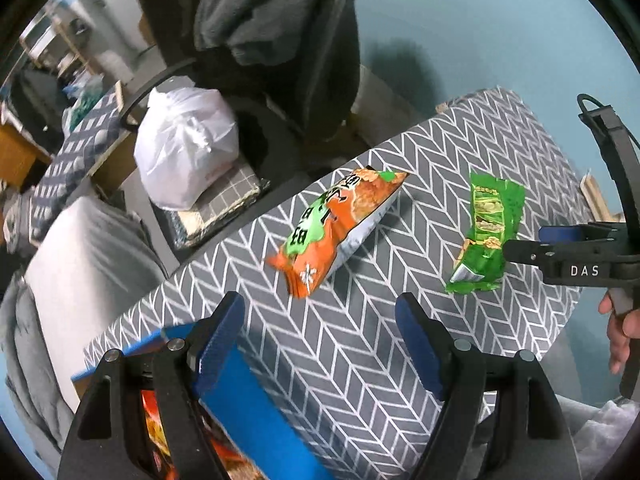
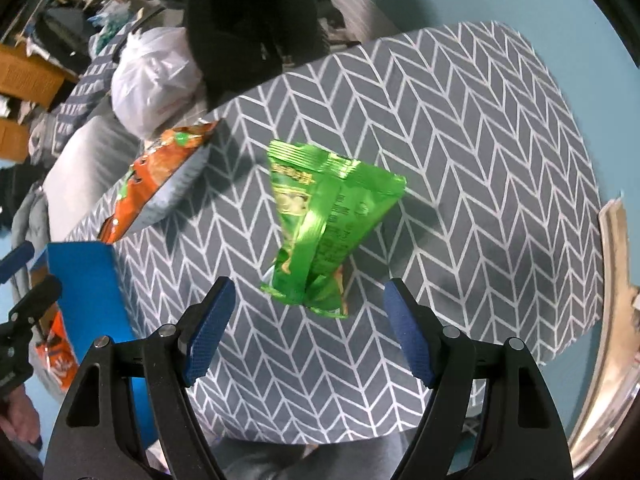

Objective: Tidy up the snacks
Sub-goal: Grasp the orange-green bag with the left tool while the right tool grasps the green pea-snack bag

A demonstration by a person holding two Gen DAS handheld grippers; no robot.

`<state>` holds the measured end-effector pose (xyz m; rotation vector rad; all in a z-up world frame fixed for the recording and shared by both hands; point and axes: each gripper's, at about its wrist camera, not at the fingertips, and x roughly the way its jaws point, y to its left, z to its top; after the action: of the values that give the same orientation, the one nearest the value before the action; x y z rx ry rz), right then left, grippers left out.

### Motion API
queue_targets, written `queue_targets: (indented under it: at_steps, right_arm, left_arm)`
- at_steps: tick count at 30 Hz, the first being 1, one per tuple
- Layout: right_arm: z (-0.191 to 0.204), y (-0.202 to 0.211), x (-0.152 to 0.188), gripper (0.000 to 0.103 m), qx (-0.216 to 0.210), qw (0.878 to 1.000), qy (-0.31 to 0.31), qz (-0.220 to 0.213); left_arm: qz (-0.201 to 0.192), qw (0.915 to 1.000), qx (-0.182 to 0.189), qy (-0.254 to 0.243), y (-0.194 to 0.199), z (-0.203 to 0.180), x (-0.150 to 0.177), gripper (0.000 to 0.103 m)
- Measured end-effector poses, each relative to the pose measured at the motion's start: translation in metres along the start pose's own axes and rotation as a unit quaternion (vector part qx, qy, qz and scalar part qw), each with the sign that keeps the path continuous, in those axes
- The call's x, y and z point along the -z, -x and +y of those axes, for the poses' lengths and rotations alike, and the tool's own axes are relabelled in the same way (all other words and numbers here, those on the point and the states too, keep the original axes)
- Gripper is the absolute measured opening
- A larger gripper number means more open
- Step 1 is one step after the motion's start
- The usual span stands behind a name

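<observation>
An orange snack bag (image 1: pixel 340 228) lies on the grey chevron tablecloth (image 1: pixel 360 360); it also shows in the right wrist view (image 2: pixel 160 176). A green snack bag (image 1: pixel 486 236) lies to its right, seen close in the right wrist view (image 2: pixel 320 224). A blue box (image 1: pixel 248 404) with orange packets inside stands at the table's near left edge, also in the right wrist view (image 2: pixel 88 292). My left gripper (image 1: pixel 320 344) is open and empty, beside the box. My right gripper (image 2: pixel 306 332) is open, just short of the green bag's near end, not touching it.
A white plastic bag (image 1: pixel 188 148) sits on a checked cushion beyond the table's left side. A dark chair draped with grey clothes (image 1: pixel 272 20) stands behind it. A pale pillow (image 1: pixel 84 280) lies at the left. A wooden strip (image 2: pixel 616 240) runs along the right.
</observation>
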<state>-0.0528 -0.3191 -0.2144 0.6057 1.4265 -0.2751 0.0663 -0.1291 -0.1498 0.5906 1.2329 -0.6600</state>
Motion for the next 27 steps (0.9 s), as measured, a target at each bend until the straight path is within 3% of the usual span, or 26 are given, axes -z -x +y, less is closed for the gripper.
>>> queue_targets:
  at_steps: [10,27]
  right_arm:
    - [-0.005,-0.031,-0.018,0.077,-0.002,1.0,-0.029,0.005]
    - [0.003,-0.073,-0.037,0.076,0.033,0.999,-0.002,0.022]
  left_arm:
    - [0.02,0.9984,0.007,-0.053,-0.044,-0.003,-0.033,0.084]
    - [0.045,0.9902,0.036,-0.127,-0.1,-0.032,-0.06,0.084]
